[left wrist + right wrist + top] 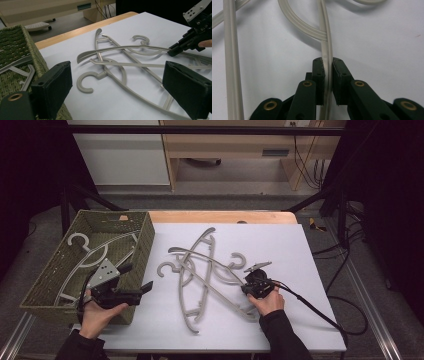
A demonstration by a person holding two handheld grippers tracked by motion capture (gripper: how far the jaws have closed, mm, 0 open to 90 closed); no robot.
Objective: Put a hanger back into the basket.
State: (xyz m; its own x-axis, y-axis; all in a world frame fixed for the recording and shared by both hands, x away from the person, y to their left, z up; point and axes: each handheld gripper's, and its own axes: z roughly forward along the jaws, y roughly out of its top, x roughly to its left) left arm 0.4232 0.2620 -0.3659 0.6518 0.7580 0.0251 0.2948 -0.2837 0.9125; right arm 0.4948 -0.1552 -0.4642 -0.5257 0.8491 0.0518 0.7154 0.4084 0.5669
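Filling the upper part of the high view, the room has a grey floor (240,185), a pale wooden cabinet (235,145) at top centre, a white panel (120,155) to its left and dark cables (310,165) at upper right. Below it stands the wooden table (220,216) under a flat white sheet (280,245) that covers nearly all of its top.

At the left edge of the sheet sits a rectangular olive-green woven basket (145,240), with pale grey hangers lying inside it. At mid-frame a loose heap of grey plastic clothes hangers (200,270) lies crossed on the sheet, hooks pointing several ways.

At lower left, the left hand (97,315) holds the black left gripper (137,280) over the basket's near corner; in the left gripper view its 2 jaws stand wide apart with nothing between them. At lower right of the heap, the right hand (267,302) holds the black right gripper (246,285); in the right gripper view its jaws are clamped narrowly on the thin grey hanger arm (325,52), low at the sheet.
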